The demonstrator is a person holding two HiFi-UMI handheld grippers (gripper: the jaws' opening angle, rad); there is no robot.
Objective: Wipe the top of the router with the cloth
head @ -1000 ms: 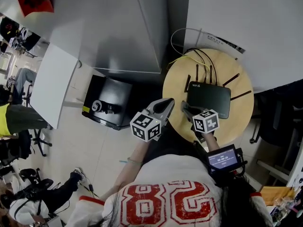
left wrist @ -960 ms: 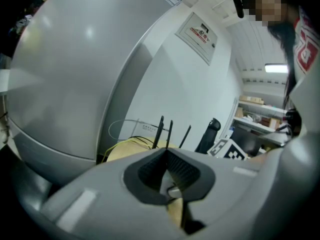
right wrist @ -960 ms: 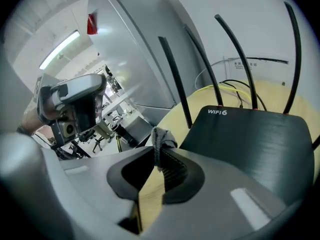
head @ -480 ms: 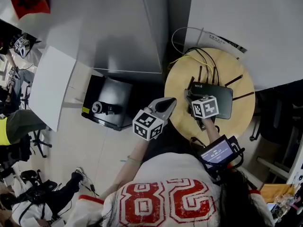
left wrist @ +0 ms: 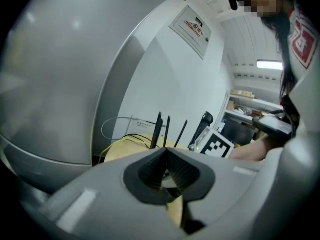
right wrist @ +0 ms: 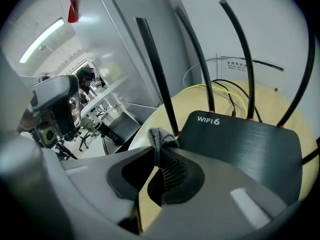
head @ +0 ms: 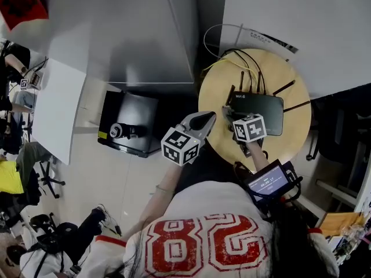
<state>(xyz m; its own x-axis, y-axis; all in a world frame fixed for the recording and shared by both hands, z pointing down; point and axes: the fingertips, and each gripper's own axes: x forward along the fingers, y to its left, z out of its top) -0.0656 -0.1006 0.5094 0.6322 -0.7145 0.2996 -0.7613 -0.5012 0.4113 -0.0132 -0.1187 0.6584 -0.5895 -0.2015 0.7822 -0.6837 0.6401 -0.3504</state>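
Looking down in the head view, the black router [head: 259, 106] lies on the round wooden counter [head: 215, 94] right of centre, with the right hand-held gripper [head: 228, 117] at its left edge and the left hand-held gripper [head: 204, 120] at the counter's left rim. In the left gripper view, its jaws are closed together on nothing, with the antennas [left wrist: 160, 130] upright beyond. In the right gripper view, the jaws are clamped on a grey cloth [right wrist: 161, 136] at centre frame, just beside the router's near-left corner.

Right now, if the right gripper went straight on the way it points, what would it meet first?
Probably the router: the cloth held in the jaws of the right gripper sits at its near corner, beside an antenna.
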